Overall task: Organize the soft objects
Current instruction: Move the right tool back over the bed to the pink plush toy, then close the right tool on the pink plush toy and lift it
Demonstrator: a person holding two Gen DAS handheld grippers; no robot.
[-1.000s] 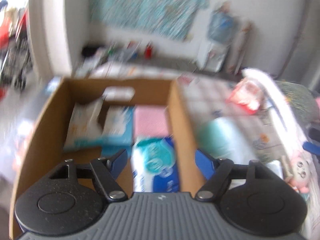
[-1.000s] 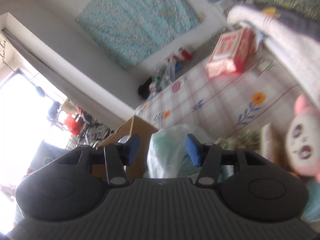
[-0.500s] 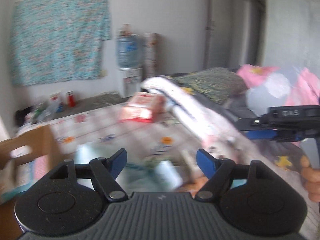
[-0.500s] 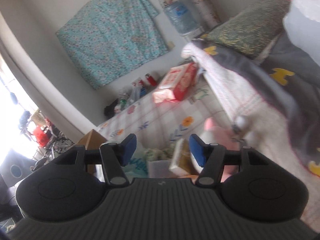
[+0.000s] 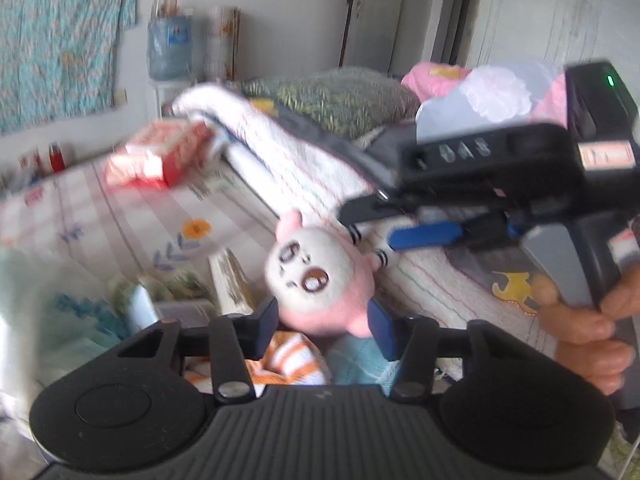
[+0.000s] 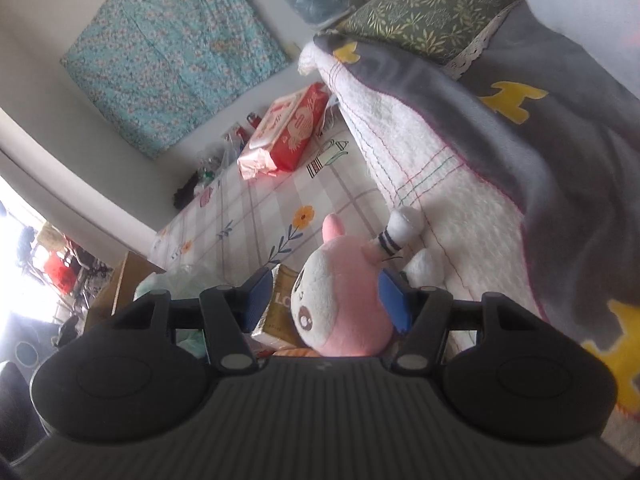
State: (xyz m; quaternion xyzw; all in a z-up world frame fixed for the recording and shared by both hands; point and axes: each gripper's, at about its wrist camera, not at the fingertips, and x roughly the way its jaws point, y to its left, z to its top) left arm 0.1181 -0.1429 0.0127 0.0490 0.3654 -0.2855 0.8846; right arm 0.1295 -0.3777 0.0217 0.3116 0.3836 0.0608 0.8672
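Basically dead ahead at 12 o'clock: pink plush toy (image 5: 320,280) between closing left hand-held gripper (image 5: 324,320) pads, not yet pinched; right hand-held gripper (image 6: 326,300) spread around it too.

Both grippers are angled down at the same spot. The left gripper (image 5: 323,328) has its 2 blue pads either side of the plush (image 5: 320,284) and the jaws are closing, but I can't tell if the pads are touching it yet, the view's blurry. The right gripper (image 6: 325,300) sits about half open with the same plush between its pads; the right pad (image 6: 394,300) looks right up against it, the left pad (image 6: 258,296) stands clear. From the left camera you can see a hand (image 5: 584,320) wrapped round the right gripper's handle, finger on the grey trigger.
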